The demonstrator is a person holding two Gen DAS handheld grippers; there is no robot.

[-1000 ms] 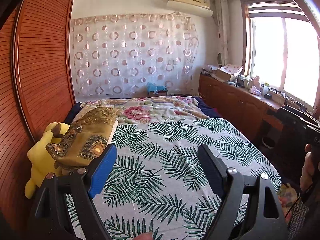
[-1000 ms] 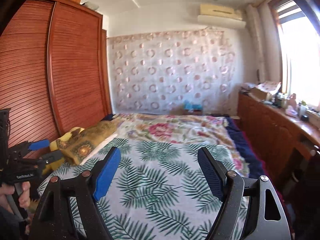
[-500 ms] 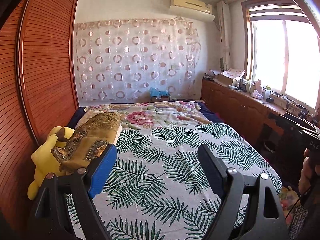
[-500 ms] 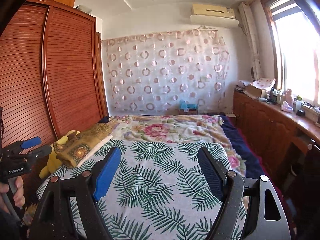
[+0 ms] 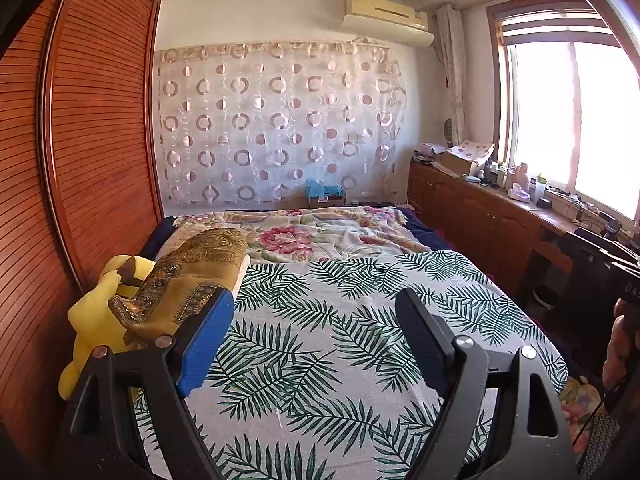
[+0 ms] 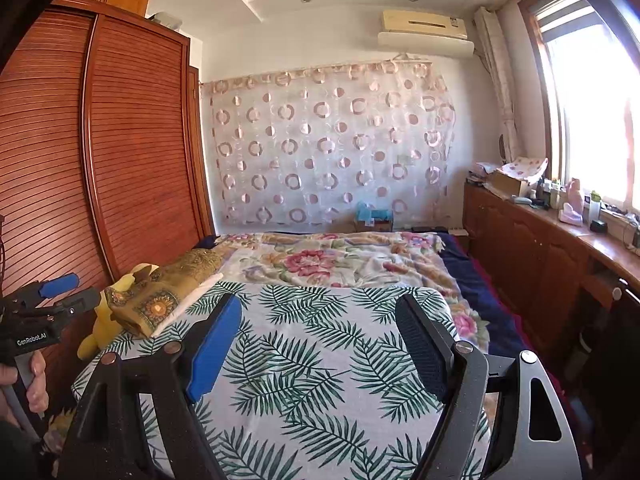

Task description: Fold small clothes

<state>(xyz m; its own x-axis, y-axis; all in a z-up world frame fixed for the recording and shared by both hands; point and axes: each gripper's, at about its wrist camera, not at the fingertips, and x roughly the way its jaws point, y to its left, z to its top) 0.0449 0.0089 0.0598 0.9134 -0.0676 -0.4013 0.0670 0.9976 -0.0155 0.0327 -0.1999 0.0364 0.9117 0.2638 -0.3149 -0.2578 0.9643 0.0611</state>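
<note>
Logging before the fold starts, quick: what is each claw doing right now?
Left claw: open, holding nothing, over the palm-leaf sheet.
Right claw: open, holding nothing.

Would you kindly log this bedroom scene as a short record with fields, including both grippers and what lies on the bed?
left gripper: open, nothing between the jaws
right gripper: open, nothing between the jaws
bed cover: palm-leaf sheet, spread flat
beyond it: floral blanket
bed's left edge: gold patterned cloth lying over a yellow plush toy
small clothes: none visible
</note>
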